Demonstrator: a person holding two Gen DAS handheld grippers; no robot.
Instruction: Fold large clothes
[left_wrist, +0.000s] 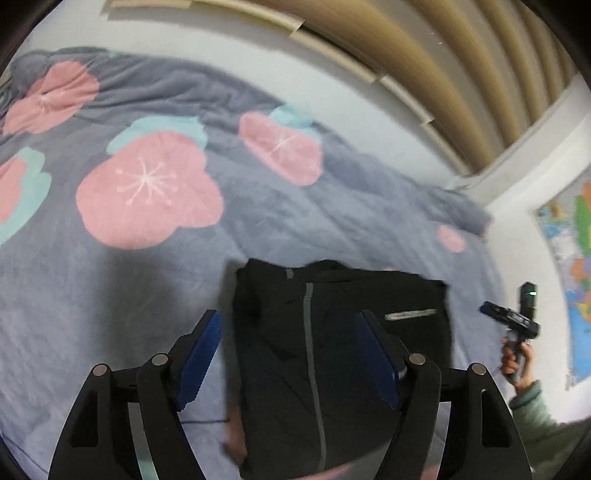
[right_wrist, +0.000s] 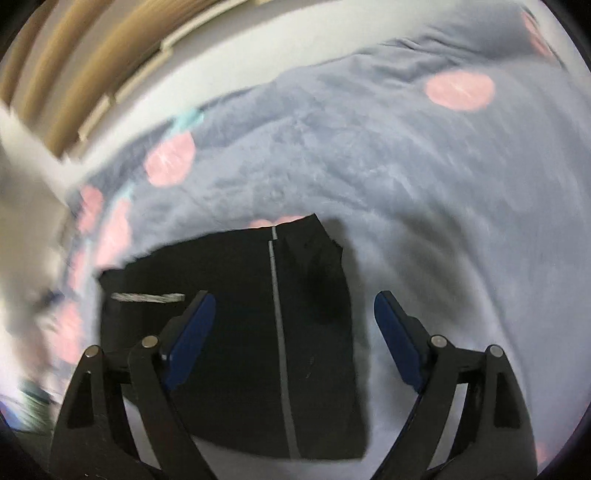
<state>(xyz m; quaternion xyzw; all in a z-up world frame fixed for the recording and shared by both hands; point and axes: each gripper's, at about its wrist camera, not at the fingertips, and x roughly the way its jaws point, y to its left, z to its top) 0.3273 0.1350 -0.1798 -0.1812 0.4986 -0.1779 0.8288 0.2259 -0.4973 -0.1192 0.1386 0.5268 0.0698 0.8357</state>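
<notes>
One bed carries a grey fleece blanket (left_wrist: 258, 221) printed with pink flowers, below a slatted beige headboard (left_wrist: 424, 66); one wall map (left_wrist: 576, 280) hangs at the side. One folded black jacket (left_wrist: 332, 354) with a grey zip lies flat on the blanket. Two grippers, left gripper (left_wrist: 291, 358) and right gripper (right_wrist: 291, 336), hang above it, jaws wide, holding nothing.

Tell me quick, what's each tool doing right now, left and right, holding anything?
Left tool: open, holding nothing, above the folded black jacket.
Right tool: open, holding nothing, above the same jacket on the blanket.
</notes>
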